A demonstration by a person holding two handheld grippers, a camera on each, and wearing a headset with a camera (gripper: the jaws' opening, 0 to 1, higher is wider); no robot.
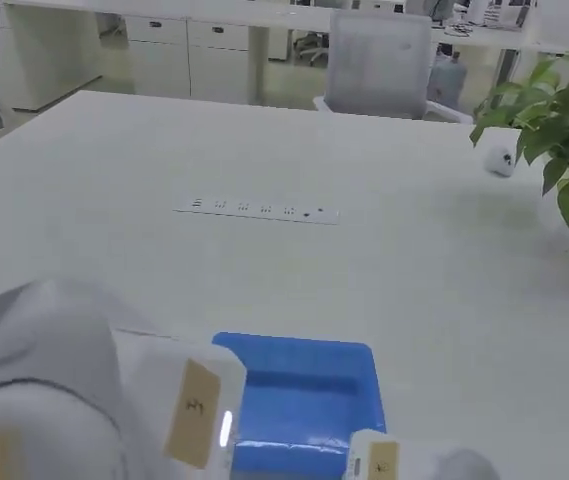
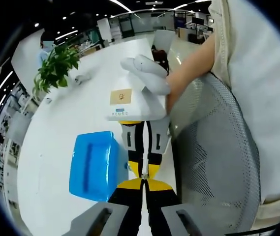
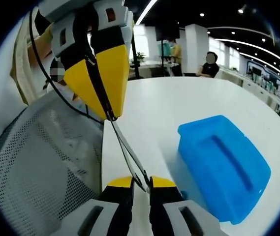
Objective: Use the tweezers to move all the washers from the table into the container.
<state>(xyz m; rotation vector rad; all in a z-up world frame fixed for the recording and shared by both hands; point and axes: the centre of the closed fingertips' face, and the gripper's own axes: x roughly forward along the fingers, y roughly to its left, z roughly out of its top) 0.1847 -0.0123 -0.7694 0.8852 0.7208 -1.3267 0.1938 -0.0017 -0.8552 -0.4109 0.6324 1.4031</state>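
The tweezers (image 3: 127, 150) hang off the table, on the person's side of the blue container (image 1: 299, 352), strung between the two grippers. The left gripper (image 3: 111, 116) has its yellow jaws pressed together on one end. The right gripper (image 3: 142, 183) pinches the other end, with only a sliver of gap between its jaws.

No washer can be made out anywhere around the container, and none looks to be carried. So I judge the step in hand to be settling the tool, with no pick-up begun. The next move probably calls for one gripper to let go, leaving the tweezer tips free. The tips then need to go out over the table (image 1: 264, 150) to find a washer.

The container sits close to the table's near edge, and just behind the grippers is a mesh chair (image 3: 41, 162), so room is tight there. Beyond the container the tabletop is broad and open as far as a flush socket strip (image 1: 256, 209). A plant (image 1: 564, 140) stands well off to the container's far right.
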